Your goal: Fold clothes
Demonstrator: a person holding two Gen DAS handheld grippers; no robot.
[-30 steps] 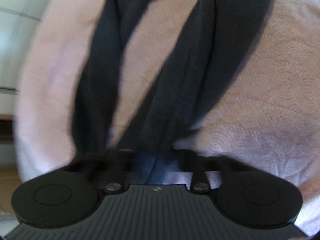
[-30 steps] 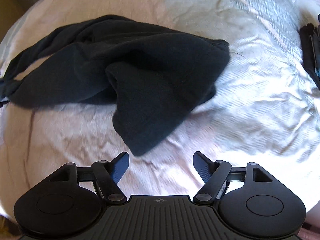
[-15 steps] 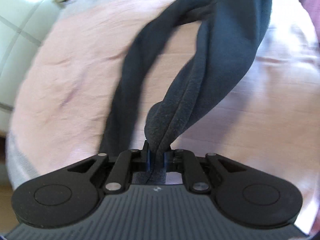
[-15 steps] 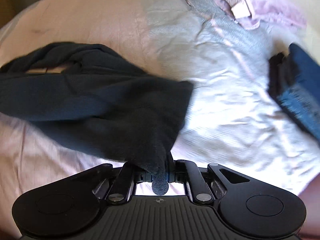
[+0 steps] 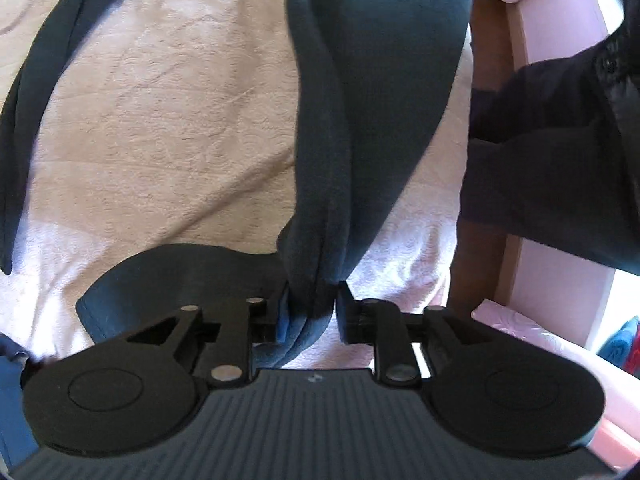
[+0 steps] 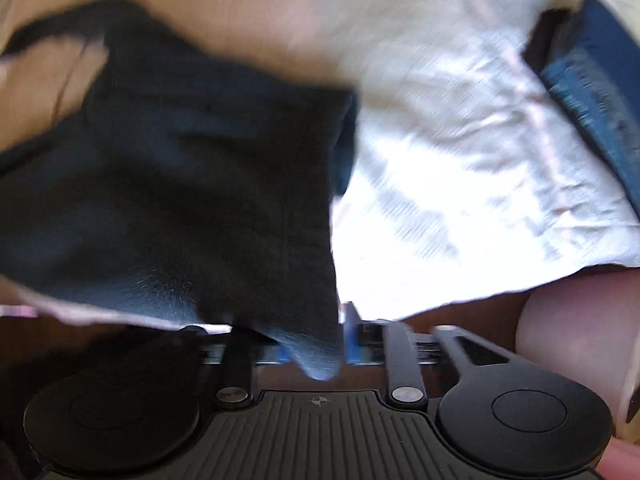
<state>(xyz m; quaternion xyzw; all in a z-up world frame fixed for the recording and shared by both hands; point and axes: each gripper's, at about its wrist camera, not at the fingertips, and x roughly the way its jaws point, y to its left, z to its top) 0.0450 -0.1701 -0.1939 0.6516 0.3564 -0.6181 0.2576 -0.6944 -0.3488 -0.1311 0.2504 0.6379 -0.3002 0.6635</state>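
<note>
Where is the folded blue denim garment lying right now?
In the right wrist view, the folded blue denim garment lies at the upper right edge, on the pale bedspread, apart from the dark fleece garment.

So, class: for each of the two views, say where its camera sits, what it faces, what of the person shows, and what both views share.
Left wrist: on the left tongs, looking down at the dark fleece garment on the pale pink bedspread; no hand shows.
Right wrist: on the right tongs, facing down at blurred fleece and the white sheet.
Shared: one garment lies between both tongs, whose jaws are opening.
</note>
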